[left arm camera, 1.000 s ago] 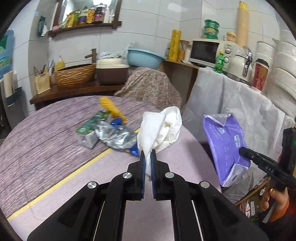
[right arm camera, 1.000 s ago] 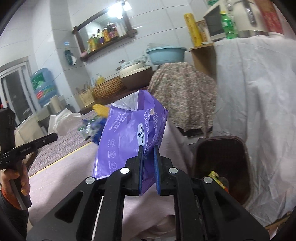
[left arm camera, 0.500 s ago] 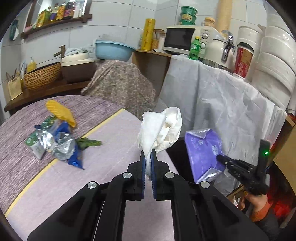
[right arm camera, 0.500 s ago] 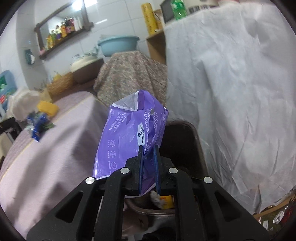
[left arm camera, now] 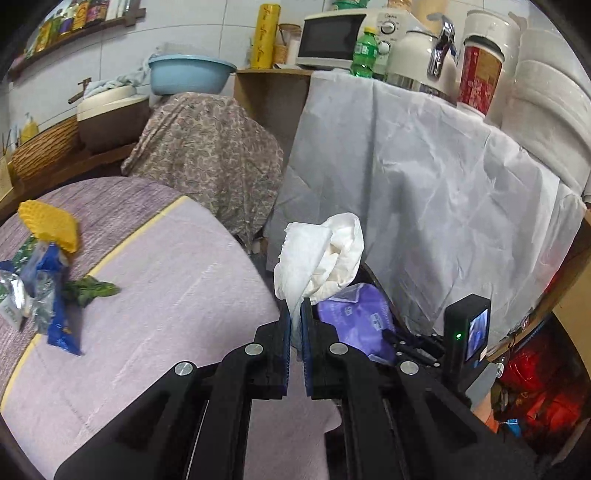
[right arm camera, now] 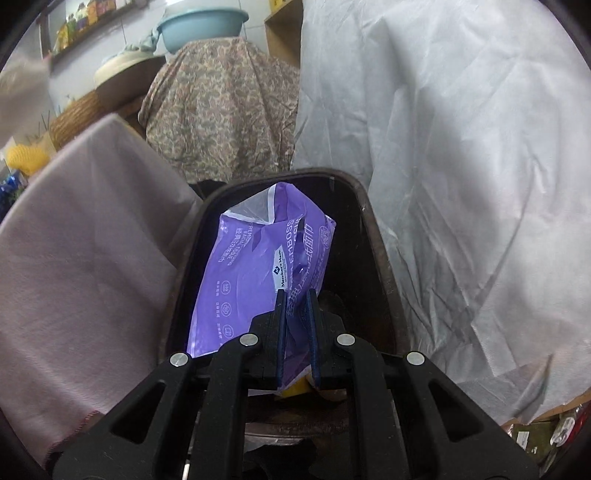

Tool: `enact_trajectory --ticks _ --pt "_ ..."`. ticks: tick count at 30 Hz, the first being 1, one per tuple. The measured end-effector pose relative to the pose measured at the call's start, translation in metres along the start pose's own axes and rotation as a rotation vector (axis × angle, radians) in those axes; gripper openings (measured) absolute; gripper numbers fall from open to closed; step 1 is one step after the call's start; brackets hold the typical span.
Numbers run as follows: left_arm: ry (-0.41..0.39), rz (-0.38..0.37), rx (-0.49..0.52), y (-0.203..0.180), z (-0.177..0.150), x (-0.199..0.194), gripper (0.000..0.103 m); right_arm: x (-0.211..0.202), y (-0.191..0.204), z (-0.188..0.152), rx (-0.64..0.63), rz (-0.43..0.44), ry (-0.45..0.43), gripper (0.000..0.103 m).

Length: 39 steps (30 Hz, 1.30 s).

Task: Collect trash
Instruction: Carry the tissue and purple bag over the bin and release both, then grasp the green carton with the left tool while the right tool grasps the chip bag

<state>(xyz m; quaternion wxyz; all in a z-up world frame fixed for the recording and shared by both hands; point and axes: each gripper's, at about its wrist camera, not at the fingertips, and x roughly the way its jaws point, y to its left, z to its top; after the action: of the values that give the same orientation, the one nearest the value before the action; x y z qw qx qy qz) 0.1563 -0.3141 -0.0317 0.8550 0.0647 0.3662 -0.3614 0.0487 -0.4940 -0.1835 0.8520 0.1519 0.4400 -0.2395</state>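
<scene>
Your left gripper (left arm camera: 294,314), black with blue pads, pinches a white tissue (left arm camera: 319,258); your right gripper (right arm camera: 296,299), coloured alike, grips a purple wrapper (right arm camera: 255,266) with white print. The bin (right arm camera: 373,236) is dark brown. The tablecloth (left arm camera: 155,295) is lilac, yellow-striped. Blue, silver, green and yellow wrappers (left arm camera: 44,280) sit by its left edge.

Setting: a home kitchen with white tiled walls. A microwave (left arm camera: 334,38) sits on the counter; right of it stand a kettle (left arm camera: 421,61) and stacked white bowls (left arm camera: 550,96), left of it a blue basin (left arm camera: 190,74) and a bottle shelf (left arm camera: 70,26).
</scene>
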Motion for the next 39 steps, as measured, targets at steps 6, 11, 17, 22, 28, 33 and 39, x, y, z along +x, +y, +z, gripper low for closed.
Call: enact_trajectory --ticks 6,11,17,22,28,33,39 --pt "0.053 -0.023 0.037 -0.026 0.005 0.033 0.006 -0.002 -0.005 -0.001 0.019 -0.032 -0.03 0.051" --pt "0.116 -0.042 0.067 -0.051 0.008 0.065 0.006 -0.022 -0.022 -0.003 0.089 -0.033 -0.075 0.054" --pt "0.245 -0.049 0.074 -0.078 0.0 0.116 0.006 -0.046 -0.043 -0.01 0.145 -0.08 -0.132 0.061" --pt "0.346 -0.051 0.032 -0.077 -0.009 0.148 0.008 -0.061 -0.06 -0.014 0.195 -0.11 -0.16 0.062" --pt "0.327 -0.054 0.017 -0.074 -0.015 0.144 0.07 -0.079 -0.066 -0.009 0.202 -0.138 -0.195 0.071" --pt "0.293 -0.061 0.028 -0.077 -0.011 0.128 0.077 -0.098 -0.063 -0.001 0.199 -0.132 -0.231 0.077" --pt "0.203 -0.067 0.033 -0.067 -0.003 0.084 0.082 -0.114 -0.055 0.004 0.199 -0.118 -0.257 0.077"
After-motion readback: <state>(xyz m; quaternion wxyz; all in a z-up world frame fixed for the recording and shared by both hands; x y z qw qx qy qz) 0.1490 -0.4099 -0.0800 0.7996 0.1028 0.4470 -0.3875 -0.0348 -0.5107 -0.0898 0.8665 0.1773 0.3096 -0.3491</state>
